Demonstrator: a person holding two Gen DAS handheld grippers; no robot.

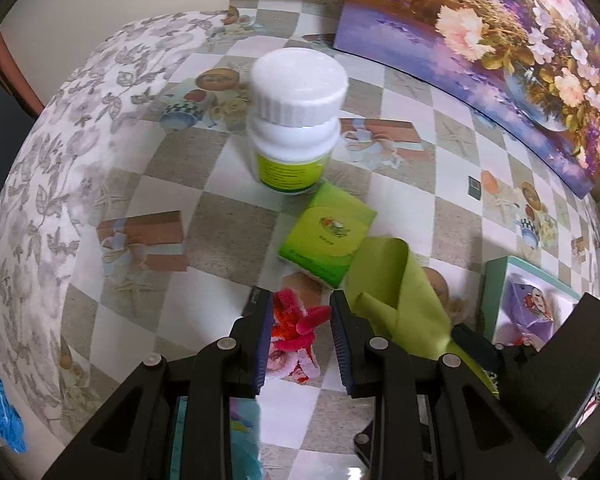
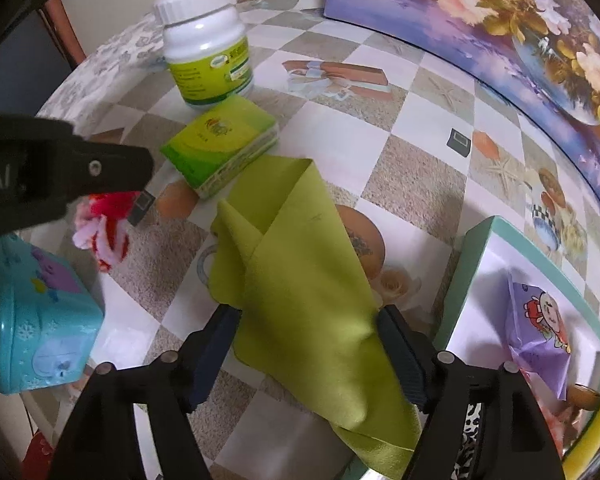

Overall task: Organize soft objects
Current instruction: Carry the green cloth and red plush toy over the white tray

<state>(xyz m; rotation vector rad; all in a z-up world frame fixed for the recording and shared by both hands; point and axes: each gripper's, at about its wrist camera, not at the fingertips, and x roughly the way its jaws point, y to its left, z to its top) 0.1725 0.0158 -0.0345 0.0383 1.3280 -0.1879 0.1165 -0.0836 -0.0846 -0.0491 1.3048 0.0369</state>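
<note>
A fluffy red and pink toy (image 1: 300,324) sits between the pads of my left gripper (image 1: 300,298), which is shut on it just above the checked tablecloth. In the right wrist view the toy (image 2: 104,228) hangs under one of that gripper's fingers (image 2: 112,168). A folded green cloth (image 2: 300,280) lies on the table between the wide jaws of my right gripper (image 2: 308,312), which is open. The cloth's edges reach both pads without being pinched. The cloth (image 1: 404,296) also shows to the right of the left gripper.
A green tissue pack (image 2: 220,144) and a white bottle (image 2: 204,40) stand beyond the cloth. A teal-rimmed box (image 2: 472,280) holding a purple cartoon packet is at the right. A blue plastic case (image 2: 40,320) is at the left, and a flower painting (image 2: 500,40) leans along the back.
</note>
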